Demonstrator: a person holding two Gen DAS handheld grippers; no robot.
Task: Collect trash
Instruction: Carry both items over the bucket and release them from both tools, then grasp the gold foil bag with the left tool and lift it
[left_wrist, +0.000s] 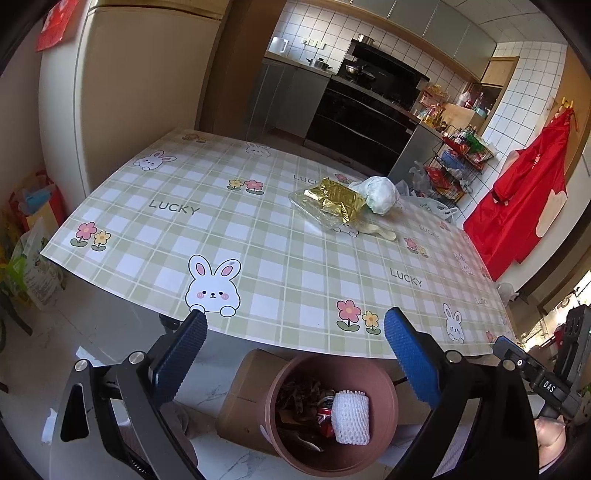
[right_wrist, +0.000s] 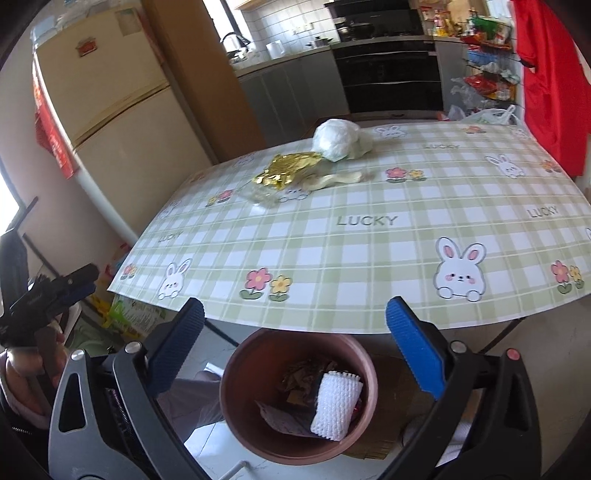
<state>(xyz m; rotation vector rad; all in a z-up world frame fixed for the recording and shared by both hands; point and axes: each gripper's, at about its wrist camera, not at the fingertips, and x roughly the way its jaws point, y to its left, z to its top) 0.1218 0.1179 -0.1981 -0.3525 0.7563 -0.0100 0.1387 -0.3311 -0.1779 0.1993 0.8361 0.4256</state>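
Both grippers hover over the near edge of the table (left_wrist: 155, 236), above a brown round trash bin (left_wrist: 388, 391) on the floor. Left gripper (left_wrist: 295, 332) jaws spread wide, nothing between the blue pads. Right gripper (right_wrist: 295, 321) jaws also wide apart, empty.

White foam net sleeve (right_wrist: 334, 404) lies in the bin on top of other trash, leaning against the right inner wall; long axis runs roughly near-to-far in the right wrist view, upper end tilted slightly right. Beside it in the left wrist view: red soda can (left_wrist: 325, 413), partly covered, and dark scraps.

Trash on the table, far side: crumpled gold foil wrapper (left_wrist: 332, 201) on a clear plastic tray (left_wrist: 314, 214), white wadded plastic bag (left_wrist: 380, 194) touching the foil's right end, pale peel strip (left_wrist: 376, 230) just in front, long axis left-right.

Checked bunny tablecloth covers the table.
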